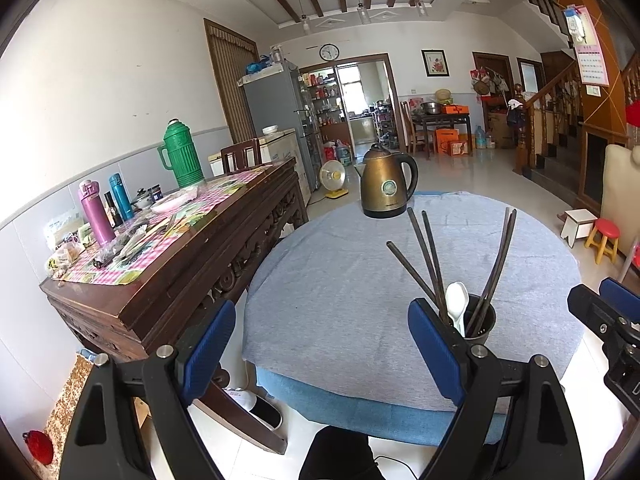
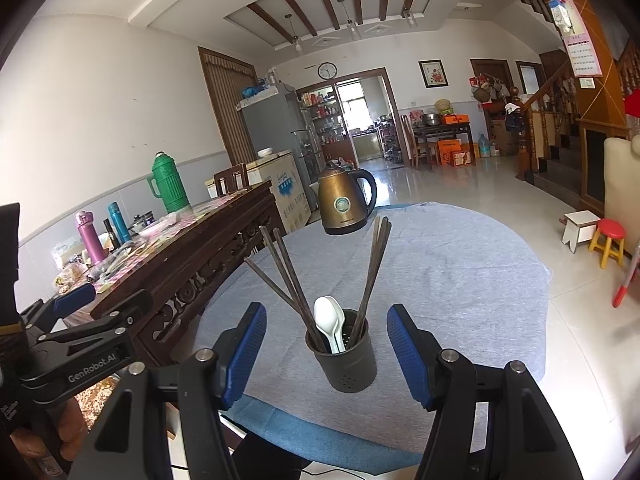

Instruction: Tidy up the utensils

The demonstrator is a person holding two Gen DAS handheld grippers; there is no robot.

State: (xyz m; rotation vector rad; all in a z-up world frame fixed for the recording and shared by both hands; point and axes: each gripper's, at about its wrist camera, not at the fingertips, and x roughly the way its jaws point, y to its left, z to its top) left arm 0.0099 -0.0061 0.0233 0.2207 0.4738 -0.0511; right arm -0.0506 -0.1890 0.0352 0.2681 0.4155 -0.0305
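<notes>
A dark utensil cup (image 2: 347,354) stands on the round table under a grey cloth (image 2: 460,280), near the table's front edge. It holds several dark chopsticks (image 2: 288,276) that fan outward and two white spoons (image 2: 326,320). My right gripper (image 2: 328,356) is open, its blue pads on either side of the cup with a gap on each side. My left gripper (image 1: 322,344) is open and empty, left of the cup (image 1: 480,320), which sits just behind its right finger. The white spoon (image 1: 458,304) shows there too.
A bronze kettle (image 2: 346,204) stands at the far side of the table. A carved wooden side table (image 1: 180,260) crowded with flasks and packets runs along the left. Small stools (image 2: 606,240) stand on the tiled floor at the right. The left gripper (image 2: 96,304) shows at the left edge.
</notes>
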